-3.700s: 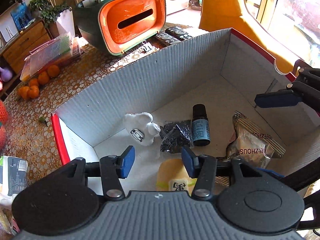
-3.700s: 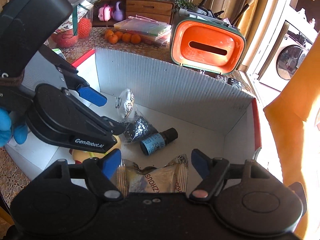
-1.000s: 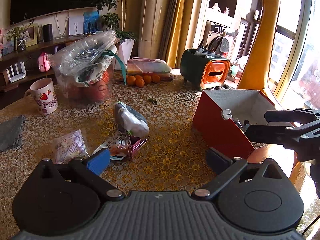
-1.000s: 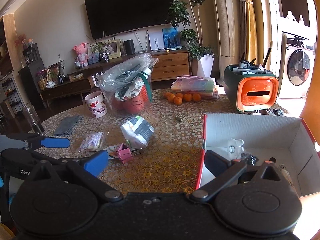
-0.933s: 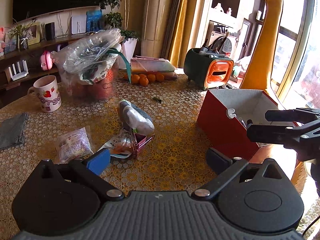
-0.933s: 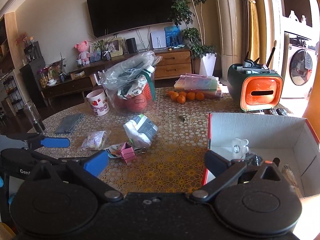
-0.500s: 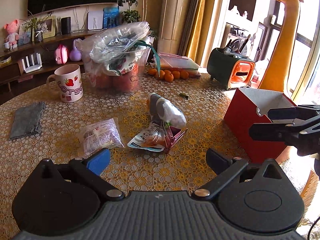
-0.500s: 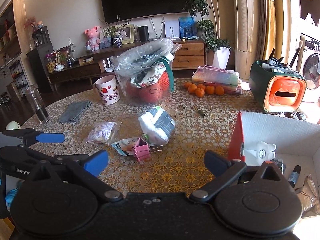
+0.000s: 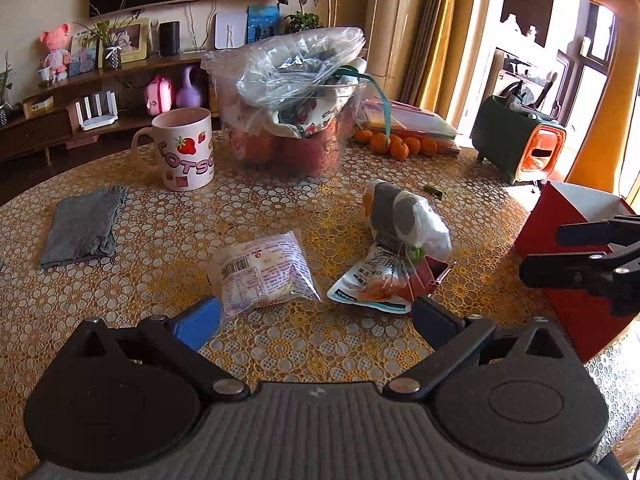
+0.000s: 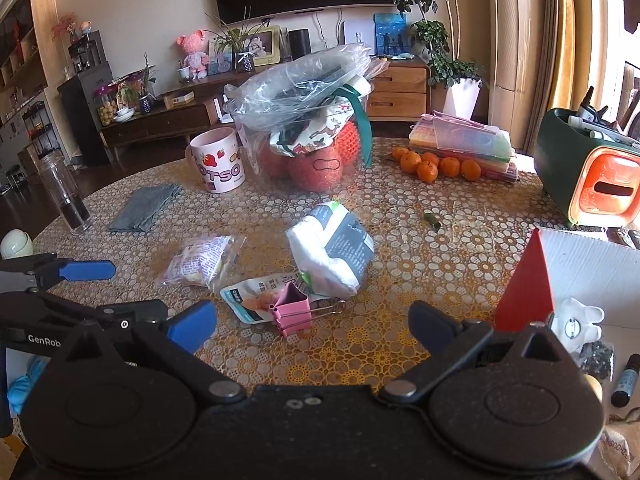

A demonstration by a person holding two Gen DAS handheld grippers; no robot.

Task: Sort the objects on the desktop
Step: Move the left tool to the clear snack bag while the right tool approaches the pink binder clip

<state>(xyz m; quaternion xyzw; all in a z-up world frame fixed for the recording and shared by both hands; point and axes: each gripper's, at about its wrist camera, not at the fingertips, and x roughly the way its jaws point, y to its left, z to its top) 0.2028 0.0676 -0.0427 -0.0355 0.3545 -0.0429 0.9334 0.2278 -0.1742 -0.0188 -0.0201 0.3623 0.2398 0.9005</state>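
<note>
Straight ahead at twelve o'clock from my left gripper [image 9: 316, 318], just beyond the fingertips, lies the clear snack packet [image 9: 264, 272] on the table [image 9: 160, 232]. Both fingers are spread wide and hold nothing; the blue pad [image 9: 196, 320] sits at the packet's near left corner, almost touching it. The packet's long axis runs roughly from nine to three across my view, slightly tilted, so I judge I need to come forward and straddle its shorter span.

My right gripper [image 10: 312, 326] is gaping and empty too. Its nearest thing is the pink binder clip [image 10: 294, 312] at twelve o'clock, lying on the white-and-orange pouch [image 10: 256, 296], with the grey-and-white tissue pack [image 10: 332, 252] just behind. From that hand the clear packet lies off at ten o'clock, farther out.

So the left hand is the nearer one for the packet, I reckon. The red box [image 10: 524, 284], already holding a few small things, stands at three o'clock, well apart from the packet.
</note>
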